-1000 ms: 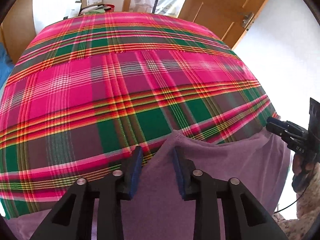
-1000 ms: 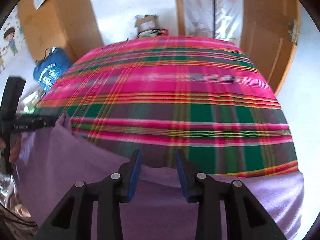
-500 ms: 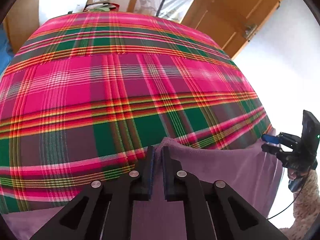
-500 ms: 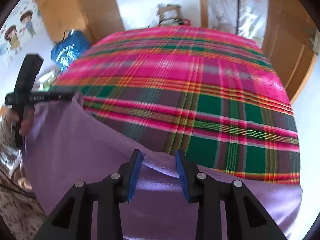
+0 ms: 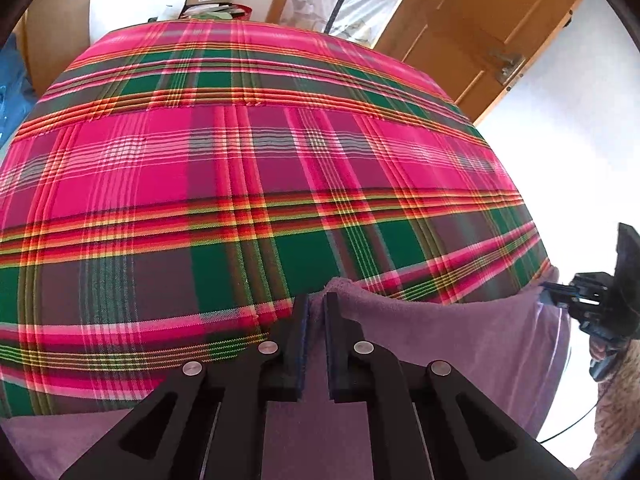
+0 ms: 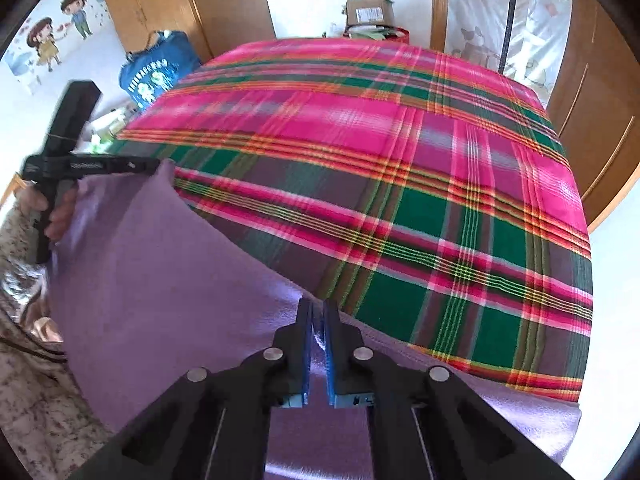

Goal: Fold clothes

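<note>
A purple garment (image 5: 460,332) hangs over the near edge of a bed covered in a pink, green and red plaid blanket (image 5: 248,184). My left gripper (image 5: 317,304) is shut on the garment's top edge at one corner, the cloth pinched between the pads. In the right wrist view my right gripper (image 6: 317,308) is shut on the same top edge of the purple garment (image 6: 160,264) further along. Each gripper shows in the other's view: the right gripper (image 5: 560,294) at the far right corner, the left gripper (image 6: 154,165) at the upper left with a hand on its handle.
Wooden doors (image 5: 480,32) stand beyond the bed on the right. A cardboard box (image 6: 368,12) sits past the bed's far end, and a blue bag (image 6: 156,72) stands on the floor at the left side. A patterned sleeve (image 6: 36,380) fills the lower left.
Both grippers have shut on the purple garment's top edge: the left one first, the right one just now. The right wrist has rolled, and the stretched edge now runs on a slant.
</note>
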The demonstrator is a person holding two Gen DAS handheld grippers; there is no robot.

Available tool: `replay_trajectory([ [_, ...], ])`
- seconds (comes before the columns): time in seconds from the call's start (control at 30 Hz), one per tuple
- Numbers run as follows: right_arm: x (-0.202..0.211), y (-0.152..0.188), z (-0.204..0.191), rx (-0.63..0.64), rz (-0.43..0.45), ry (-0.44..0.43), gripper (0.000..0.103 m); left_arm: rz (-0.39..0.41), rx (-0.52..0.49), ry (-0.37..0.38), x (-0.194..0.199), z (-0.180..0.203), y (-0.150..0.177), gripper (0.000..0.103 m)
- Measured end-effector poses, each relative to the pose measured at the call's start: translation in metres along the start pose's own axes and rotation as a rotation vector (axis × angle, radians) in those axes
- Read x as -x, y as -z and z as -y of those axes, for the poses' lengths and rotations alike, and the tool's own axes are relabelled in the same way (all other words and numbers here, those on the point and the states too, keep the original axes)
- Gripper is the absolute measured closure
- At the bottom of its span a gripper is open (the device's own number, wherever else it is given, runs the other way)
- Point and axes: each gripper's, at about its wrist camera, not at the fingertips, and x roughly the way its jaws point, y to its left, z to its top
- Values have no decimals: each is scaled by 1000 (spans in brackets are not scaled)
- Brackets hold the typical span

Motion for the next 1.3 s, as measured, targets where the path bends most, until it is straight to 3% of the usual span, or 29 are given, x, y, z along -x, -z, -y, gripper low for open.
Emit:
replay_trajectory([
  [0.23,34,0,-5,16,29,-71,99,8,4,-14,0,2,0,95],
  [0.5,-22,-12,13,-32,-58,-16,99,14,24,-24,1,-2,-1,95],
  [0.6,-26,-12,19,-52,-50,-12,95,13,34,-23,1,-3,-2,95],
  [0.67,-22,-10,23,-74,-41,16,89,15,36,-28,2,-2,-2,95],
  [0.93,24,14,33,-198,76,122,87,28,55,-49,5,-1,2,94],
  [1.0,31,24,36,-223,94,160,81,32,59,-51,6,-1,4,94],
  [1.17,45,68,61,-403,117,257,76,45,70,-56,7,0,7,93],
  [1.3,67,94,78,-526,206,331,68,51,68,-64,7,1,8,92],
])
